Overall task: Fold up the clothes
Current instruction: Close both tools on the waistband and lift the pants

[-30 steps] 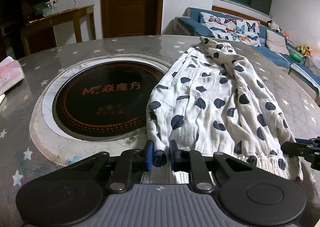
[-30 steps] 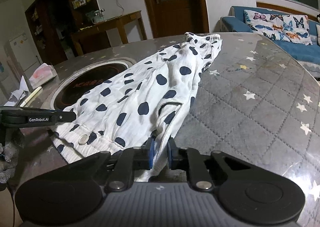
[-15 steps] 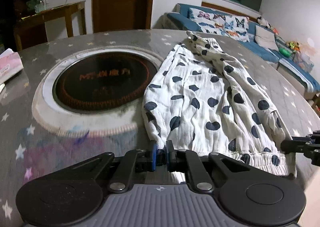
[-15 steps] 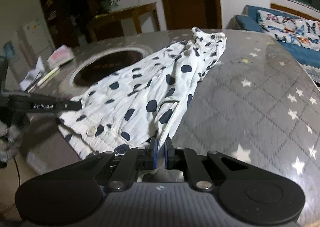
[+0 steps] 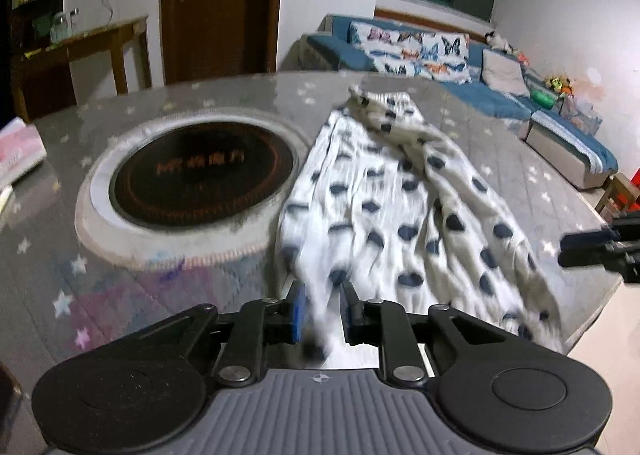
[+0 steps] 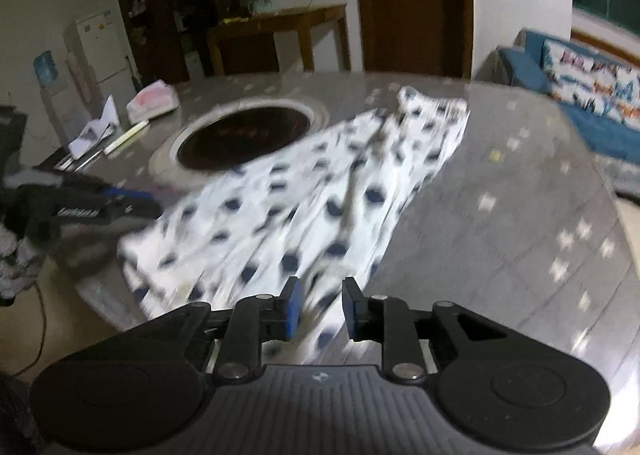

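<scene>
On the round grey table with pale star marks, a white cotton garment with dark blue spots lies stretched out, its far end bunched toward twelve o'clock and its near hem hanging over the table edge at six o'clock. At ten o'clock from the garment sits a round black glass cooktop ringed in white; the cloth's left edge lies just beside that ring.

Your left gripper has just been opening: its blue pads stand apart, and the hem passes between them, blurred, with a gap on each side. Your right gripper has likewise been opening, released, with the garment's other near corner between its separated pads. In the left wrist view, the right gripper's black tip shows at three o'clock, beside the cloth.
</scene>
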### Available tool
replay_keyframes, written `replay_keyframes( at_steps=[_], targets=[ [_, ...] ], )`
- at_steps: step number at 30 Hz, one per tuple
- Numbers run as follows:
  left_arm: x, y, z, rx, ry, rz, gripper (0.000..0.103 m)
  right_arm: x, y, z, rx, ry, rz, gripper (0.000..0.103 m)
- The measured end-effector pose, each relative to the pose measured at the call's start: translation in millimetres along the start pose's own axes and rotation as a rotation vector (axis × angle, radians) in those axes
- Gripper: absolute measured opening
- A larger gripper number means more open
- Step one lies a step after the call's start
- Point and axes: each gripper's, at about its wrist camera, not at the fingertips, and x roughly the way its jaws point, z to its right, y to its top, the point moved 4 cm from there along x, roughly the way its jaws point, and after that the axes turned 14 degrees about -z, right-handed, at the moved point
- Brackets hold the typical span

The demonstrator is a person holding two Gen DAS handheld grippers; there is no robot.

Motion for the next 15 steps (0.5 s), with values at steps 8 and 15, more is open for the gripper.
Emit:
replay_keyframes(
  at_steps=[8, 15],
  targets=[
    [18.4, 24.4, 17.0, 0.013, -0.048, 0.016, 0.021, 21.2, 77.0, 28.0, -0.016, -0.075, 0.070, 0.025],
    [53.7, 34.1, 21.7, 0.019, -0.070, -0.039, 0.021, 69.0, 148.9, 48.4, -0.024, -0.121, 0.062, 0.033]
  ],
)
